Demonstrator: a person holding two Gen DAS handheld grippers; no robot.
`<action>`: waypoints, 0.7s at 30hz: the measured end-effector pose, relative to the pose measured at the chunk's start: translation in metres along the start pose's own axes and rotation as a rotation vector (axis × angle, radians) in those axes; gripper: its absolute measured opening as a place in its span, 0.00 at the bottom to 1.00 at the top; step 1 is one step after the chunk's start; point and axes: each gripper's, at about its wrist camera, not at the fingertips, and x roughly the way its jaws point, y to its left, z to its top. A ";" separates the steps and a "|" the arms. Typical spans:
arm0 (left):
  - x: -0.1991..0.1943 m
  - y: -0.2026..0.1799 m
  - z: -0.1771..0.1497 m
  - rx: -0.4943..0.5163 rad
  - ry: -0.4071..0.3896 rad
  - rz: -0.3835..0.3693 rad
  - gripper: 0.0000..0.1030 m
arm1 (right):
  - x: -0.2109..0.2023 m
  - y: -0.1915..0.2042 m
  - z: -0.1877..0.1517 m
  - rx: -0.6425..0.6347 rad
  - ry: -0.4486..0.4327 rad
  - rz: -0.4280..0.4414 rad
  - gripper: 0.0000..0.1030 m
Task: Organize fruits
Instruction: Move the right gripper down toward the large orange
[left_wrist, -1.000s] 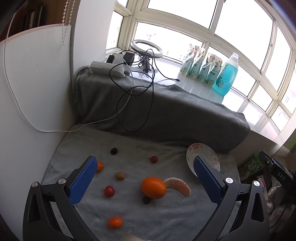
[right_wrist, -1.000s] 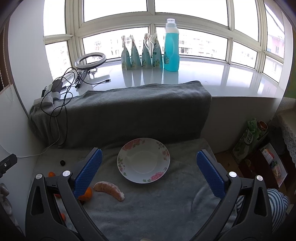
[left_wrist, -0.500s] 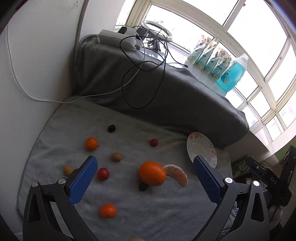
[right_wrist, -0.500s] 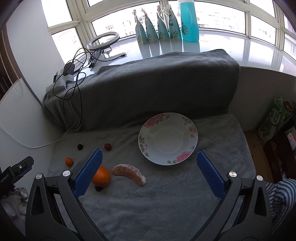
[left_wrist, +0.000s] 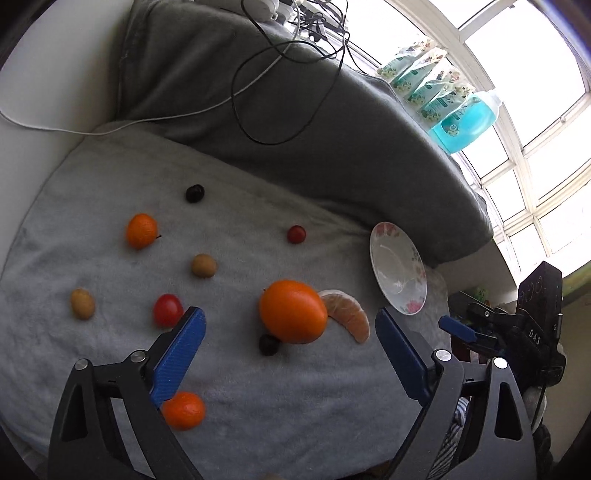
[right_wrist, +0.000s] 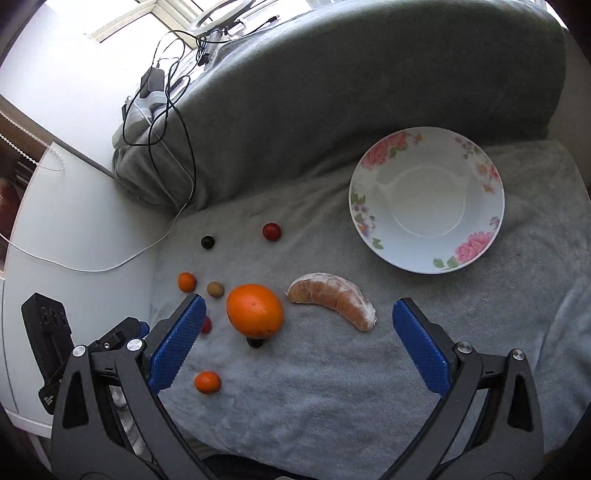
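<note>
Fruit lies scattered on a light grey towel (left_wrist: 92, 192). A large orange (left_wrist: 292, 311) (right_wrist: 255, 311) sits mid-towel with a peeled tangerine piece (left_wrist: 349, 314) (right_wrist: 332, 300) beside it and a dark berry (left_wrist: 268, 345) against it. Small oranges (left_wrist: 141, 230) (left_wrist: 183, 410), red cherry tomatoes (left_wrist: 168, 309) (left_wrist: 296, 234) and brownish fruits (left_wrist: 203, 265) (left_wrist: 82, 303) lie around. A floral bowl (right_wrist: 426, 199) (left_wrist: 398, 273) stands empty at the right. My left gripper (left_wrist: 291, 362) hovers above the orange, its jaws closing, nothing touching them. My right gripper (right_wrist: 297, 341) hangs open above the orange and tangerine piece.
A dark grey blanket (right_wrist: 332, 92) covers the raised ledge behind the towel, with cables (left_wrist: 288, 74) and a power strip (right_wrist: 142, 114) on it. Bottles (left_wrist: 461, 122) stand on the windowsill. A white panel (right_wrist: 66, 221) borders the towel's left side.
Both grippers have dropped toward the towel and tilted downward, so the fruit and bowl look larger. The left gripper's jaws have narrowed slightly. No fruit has moved.
</note>
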 end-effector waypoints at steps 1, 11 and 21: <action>0.004 0.002 0.000 -0.003 0.012 -0.004 0.87 | 0.007 -0.001 -0.001 0.011 0.018 0.016 1.00; 0.044 0.003 -0.005 0.044 0.119 -0.021 0.81 | 0.065 0.010 -0.002 -0.002 0.145 0.041 0.95; 0.071 -0.005 -0.007 0.099 0.184 -0.027 0.75 | 0.110 0.017 0.007 0.026 0.248 0.073 0.83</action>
